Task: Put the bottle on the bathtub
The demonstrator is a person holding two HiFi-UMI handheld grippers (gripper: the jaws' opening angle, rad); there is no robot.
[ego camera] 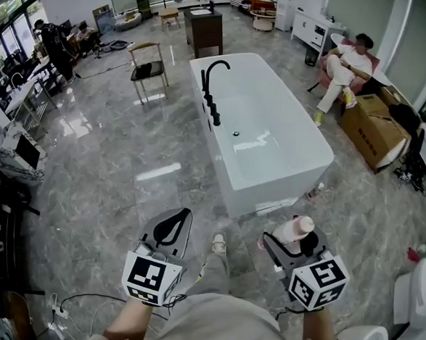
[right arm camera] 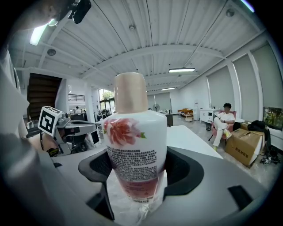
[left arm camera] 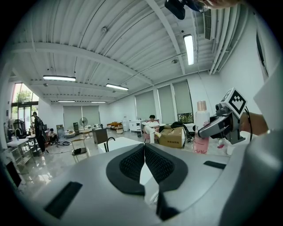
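A white bottle [right arm camera: 135, 145] with a beige cap, a pink flower print and pink liquid at its base stands upright between the jaws of my right gripper [right arm camera: 137, 172], which is shut on it. In the head view the bottle [ego camera: 296, 231] sits at the lower right in the right gripper [ego camera: 293, 244], short of the near end of the white bathtub [ego camera: 300, 177]. The left gripper view shows the bottle [left arm camera: 201, 128] off to its right. My left gripper [ego camera: 174, 222] is shut and holds nothing; its black pads [left arm camera: 132, 163] meet.
A black tap [ego camera: 213, 89] rises at the tub's left rim. A person in white sits on a chair [ego camera: 347, 66] beyond the tub, beside cardboard boxes [ego camera: 376, 130]. A toilet [ego camera: 411, 299] is at the right. A chair [ego camera: 149, 68] and a dark cabinet [ego camera: 205, 28] stand farther back.
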